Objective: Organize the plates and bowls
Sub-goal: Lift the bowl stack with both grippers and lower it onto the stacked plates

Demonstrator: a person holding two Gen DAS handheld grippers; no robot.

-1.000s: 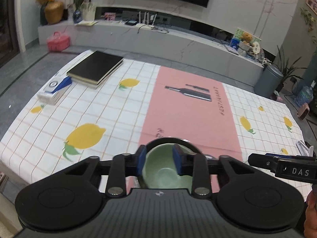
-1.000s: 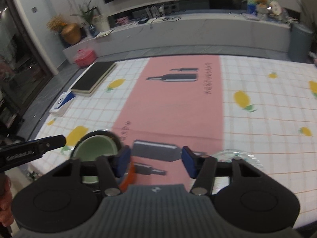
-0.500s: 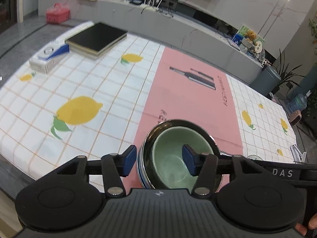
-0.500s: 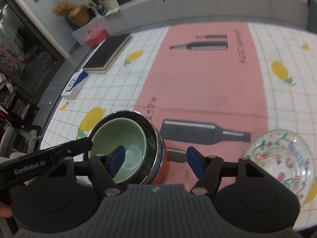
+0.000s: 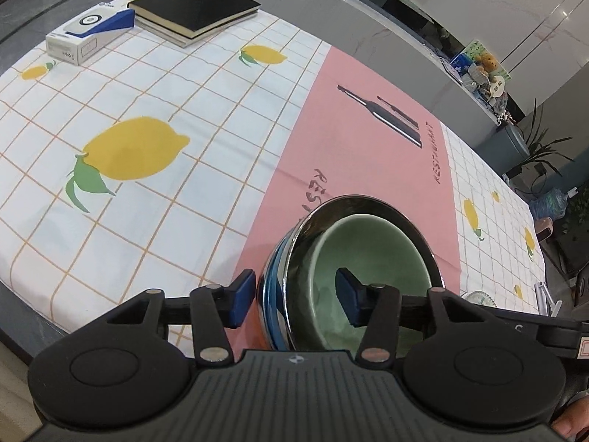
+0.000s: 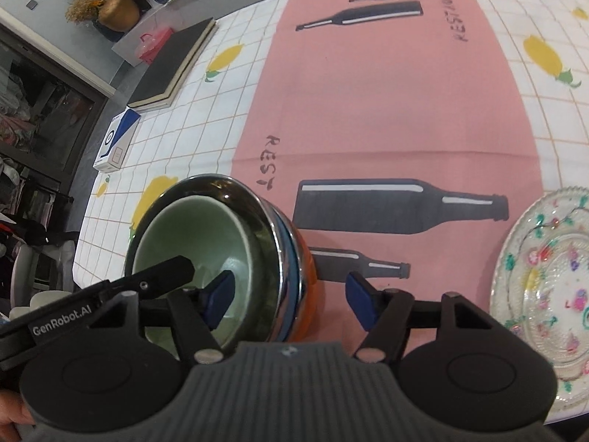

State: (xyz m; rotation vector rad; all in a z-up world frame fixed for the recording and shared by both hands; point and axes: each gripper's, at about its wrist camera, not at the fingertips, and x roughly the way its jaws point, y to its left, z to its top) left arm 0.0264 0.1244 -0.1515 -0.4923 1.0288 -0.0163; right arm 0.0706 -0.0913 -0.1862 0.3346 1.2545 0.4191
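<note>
A pale green bowl sits nested in a shiny steel bowl, with a blue and an orange bowl under them, on the pink cloth strip. My left gripper straddles the stack's left wall, one pad outside and one over the green bowl; its jaws are closing, and I see no firm press. My right gripper straddles the right wall of the same stack with a gap at the outer pad; its jaws are closing too. A patterned glass plate lies to the right.
Black books and a white and blue box lie at the table's far left. The lemon tablecloth runs to the near table edge. A hand shows at the lower corner of each view.
Both grippers have sunk toward the bowl stack and tipped downward. Their jaws stand wider than a second ago and now straddle opposite walls of the stack. The glass plate has come into view.
</note>
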